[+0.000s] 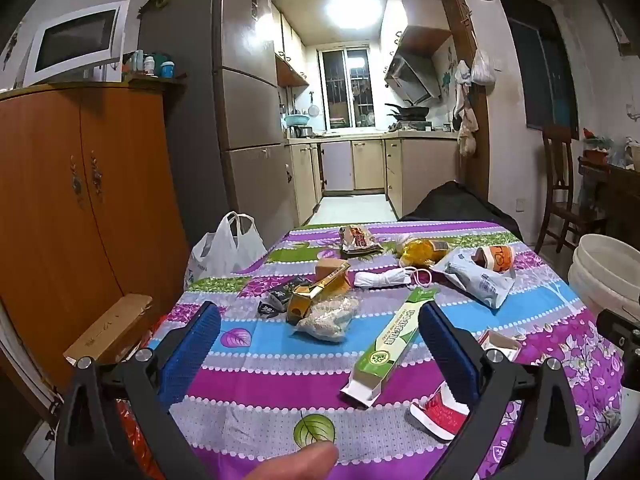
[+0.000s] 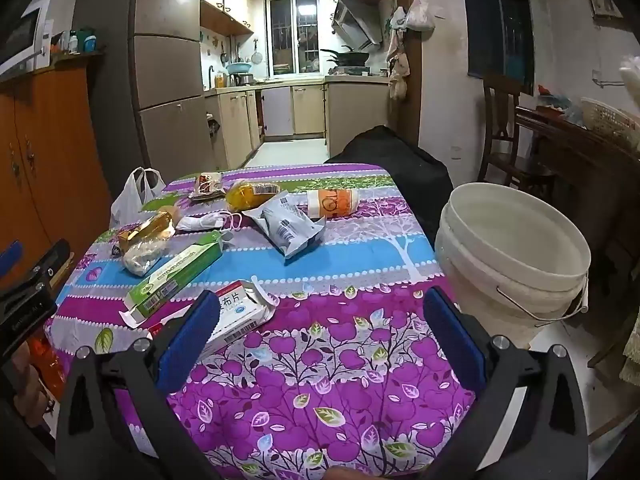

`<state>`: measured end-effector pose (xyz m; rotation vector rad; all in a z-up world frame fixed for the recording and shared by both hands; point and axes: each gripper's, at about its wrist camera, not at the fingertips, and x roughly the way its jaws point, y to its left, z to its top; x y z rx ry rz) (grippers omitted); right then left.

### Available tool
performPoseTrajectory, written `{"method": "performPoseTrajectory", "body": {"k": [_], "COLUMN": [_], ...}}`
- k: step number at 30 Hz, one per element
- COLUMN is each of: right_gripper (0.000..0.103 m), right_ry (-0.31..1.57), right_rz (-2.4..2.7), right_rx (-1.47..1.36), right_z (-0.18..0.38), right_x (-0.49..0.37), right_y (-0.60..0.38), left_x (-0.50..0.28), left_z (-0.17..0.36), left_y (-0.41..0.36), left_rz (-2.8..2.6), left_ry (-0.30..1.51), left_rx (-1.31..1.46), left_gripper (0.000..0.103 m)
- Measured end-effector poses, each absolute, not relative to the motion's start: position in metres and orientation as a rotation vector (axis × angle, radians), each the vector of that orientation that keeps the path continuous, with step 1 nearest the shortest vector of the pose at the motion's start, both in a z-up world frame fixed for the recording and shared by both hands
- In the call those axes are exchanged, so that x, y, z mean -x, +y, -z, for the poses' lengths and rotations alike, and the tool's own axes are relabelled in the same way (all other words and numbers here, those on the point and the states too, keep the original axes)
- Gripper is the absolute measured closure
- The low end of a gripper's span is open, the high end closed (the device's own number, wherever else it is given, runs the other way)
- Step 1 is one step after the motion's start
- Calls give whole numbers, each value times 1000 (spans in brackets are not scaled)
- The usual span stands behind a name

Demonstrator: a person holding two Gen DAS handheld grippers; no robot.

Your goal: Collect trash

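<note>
Trash lies scattered on the table's purple floral cloth (image 1: 256,380) (image 2: 340,360). A long green carton (image 1: 394,338) (image 2: 176,276) lies open-ended near the front. A red-and-white box (image 1: 438,414) and a white medicine box (image 2: 240,314) lie nearest me. A gold box (image 1: 316,292), a clear bag (image 1: 330,318), a grey-white pouch (image 1: 478,276) (image 2: 290,226), an orange cup (image 2: 332,202) and a yellow bag (image 2: 244,194) lie further back. My left gripper (image 1: 320,344) is open and empty above the front edge. My right gripper (image 2: 320,332) is open and empty, its left finger over the medicine box.
A white plastic bucket (image 2: 516,264) (image 1: 608,268) stands just off the table's right side. A white plastic bag (image 1: 226,246) hangs at the table's left edge. An orange cabinet (image 1: 80,200) stands left. A wooden chair (image 2: 508,136) is at the right. The kitchen lies beyond.
</note>
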<state>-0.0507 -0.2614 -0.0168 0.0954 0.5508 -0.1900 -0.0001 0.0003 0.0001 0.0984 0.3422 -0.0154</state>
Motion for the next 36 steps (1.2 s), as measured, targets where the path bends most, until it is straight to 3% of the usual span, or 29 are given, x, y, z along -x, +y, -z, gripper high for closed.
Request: {"method": "performPoseTrajectory", "body": {"k": [36], "right_gripper": [5], "right_ry": [552], "right_rz": [183], "right_rx": [-97], "right_z": [19], "right_x": [48], "right_y": [-256], "left_x": [2], "left_z": [-2], "left_y": [3], "left_rz": [4], "left_ry": [334], "left_rx": [-112], "left_gripper": [4]}}
